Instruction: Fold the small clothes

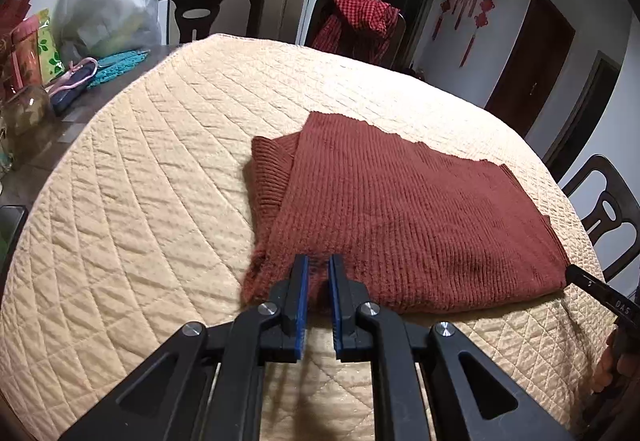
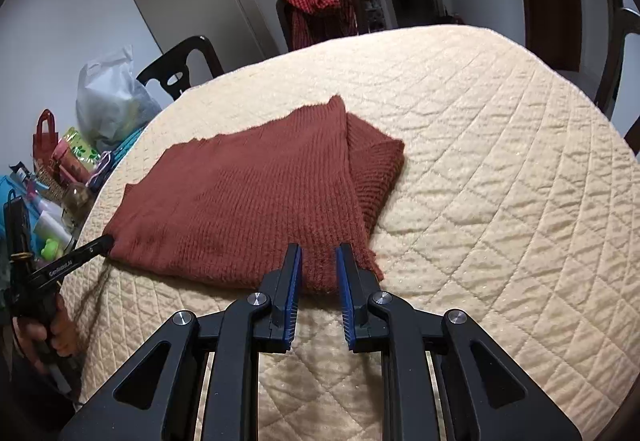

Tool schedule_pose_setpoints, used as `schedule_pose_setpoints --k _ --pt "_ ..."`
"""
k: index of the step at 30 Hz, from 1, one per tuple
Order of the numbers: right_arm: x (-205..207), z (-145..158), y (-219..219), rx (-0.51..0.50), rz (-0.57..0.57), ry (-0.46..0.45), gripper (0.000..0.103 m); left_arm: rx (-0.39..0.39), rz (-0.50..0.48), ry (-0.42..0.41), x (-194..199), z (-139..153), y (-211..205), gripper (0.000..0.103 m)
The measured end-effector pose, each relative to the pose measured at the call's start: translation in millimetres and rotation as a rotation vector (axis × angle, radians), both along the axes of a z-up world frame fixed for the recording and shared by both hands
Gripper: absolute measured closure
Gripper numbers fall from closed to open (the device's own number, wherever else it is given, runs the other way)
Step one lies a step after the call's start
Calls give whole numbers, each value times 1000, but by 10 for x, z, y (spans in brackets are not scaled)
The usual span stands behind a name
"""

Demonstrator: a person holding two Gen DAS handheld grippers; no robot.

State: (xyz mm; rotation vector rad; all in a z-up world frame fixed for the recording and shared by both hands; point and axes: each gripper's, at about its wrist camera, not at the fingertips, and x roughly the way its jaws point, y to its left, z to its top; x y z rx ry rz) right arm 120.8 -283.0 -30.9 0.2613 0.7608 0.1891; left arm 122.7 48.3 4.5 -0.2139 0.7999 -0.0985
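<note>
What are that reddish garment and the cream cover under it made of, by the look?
The garment looks like rib-knit wool or acrylic: raised vertical ribs and a fuzzy, matte surface. The cover seems a quilted, padded fabric, perhaps cotton or polyester: stitched diamonds that puff up, with a faint sheen.

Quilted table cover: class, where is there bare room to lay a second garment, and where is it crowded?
Bare quilted cover lies right of the rust sweater and beyond it toward the checkered-draped chair. Crowded: the bags and bottles on the left.

Two low wrist views, close over the quilted table [image 1: 120, 181], facing opposite corners of one sweater [image 1: 400, 209].
</note>
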Motion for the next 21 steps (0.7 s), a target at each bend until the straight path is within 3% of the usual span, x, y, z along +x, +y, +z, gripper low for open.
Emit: schedule_pose_setpoints --k 6,21 --pt "32 -97 -31 1 -14 21 86 -2 17 26 51 -97 28 91" --pt "0 -11 21 -15 4 27 84 50 20 37 13 -43 -18 91"
